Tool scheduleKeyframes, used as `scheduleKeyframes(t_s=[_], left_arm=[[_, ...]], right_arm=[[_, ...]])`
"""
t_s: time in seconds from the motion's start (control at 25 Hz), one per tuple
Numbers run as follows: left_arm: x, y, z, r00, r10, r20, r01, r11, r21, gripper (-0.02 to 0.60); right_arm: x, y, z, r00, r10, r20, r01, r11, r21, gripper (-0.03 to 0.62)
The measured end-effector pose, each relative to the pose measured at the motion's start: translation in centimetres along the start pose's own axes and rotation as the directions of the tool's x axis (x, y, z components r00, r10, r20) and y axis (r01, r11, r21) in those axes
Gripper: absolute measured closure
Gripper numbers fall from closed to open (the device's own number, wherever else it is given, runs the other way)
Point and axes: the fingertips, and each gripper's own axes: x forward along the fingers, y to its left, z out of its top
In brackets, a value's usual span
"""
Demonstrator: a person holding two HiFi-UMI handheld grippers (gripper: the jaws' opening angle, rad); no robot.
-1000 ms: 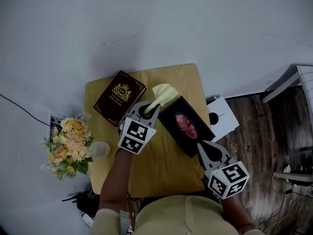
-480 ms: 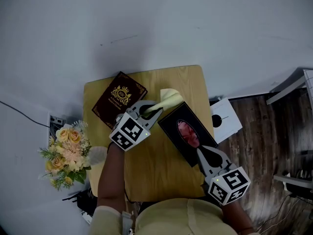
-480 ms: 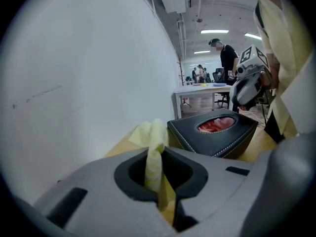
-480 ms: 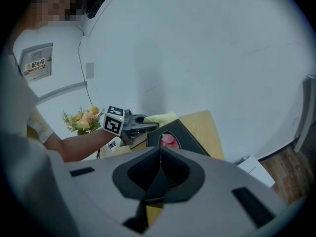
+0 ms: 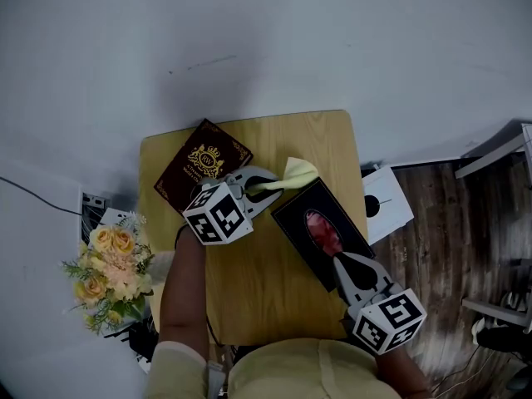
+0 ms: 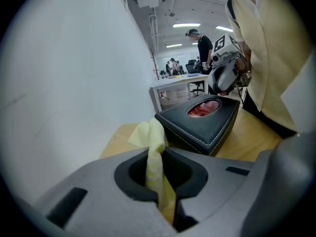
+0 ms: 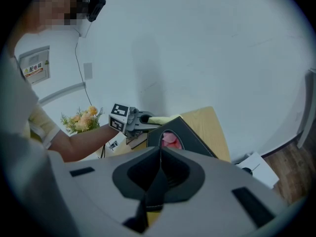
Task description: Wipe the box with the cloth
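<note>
Left gripper is clamped on the yellow cloth, by the far left corner of the black box on the table's right side. Right gripper pinches the box's near end. The lettering under the gold crest on the book is too small to read.

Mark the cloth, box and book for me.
cloth (image 5: pixel 298 171), head view, on its free yellow end.
box (image 5: pixel 298 220), head view, on the black top beside the oval opening.
book (image 5: pixel 204 159), head view, on the gold emblem on the cover.
</note>
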Motion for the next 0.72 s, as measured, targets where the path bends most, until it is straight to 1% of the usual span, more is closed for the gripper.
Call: scheduleKeyframes(t_s=[0.2,0.4,0.72], left_arm=[[1.3,-0.8,0.0,0.997,-0.083,-0.009,0.083,0.996,0.027,0.546],[1.3,-1.8,-0.3,0.987,-0.155,-0.031,0.156,0.987,0.042,0.546],[0.6,-2.8,-1.5,0.978,-0.183,-0.102,0.190,0.980,0.062,0.546]], right_arm=[[0.3,0.0,0.1,1.000,0.006,-0.010,-0.006,1.000,0.000,0.563],[0.4,-0.4,0.0,1.000,0.006,-0.016,-0.006,1.000,0.004,0.563],[0.7,-0.2,-0.2,1.000,0.017,-0.022,-0.017,1.000,0.004,0.563]])
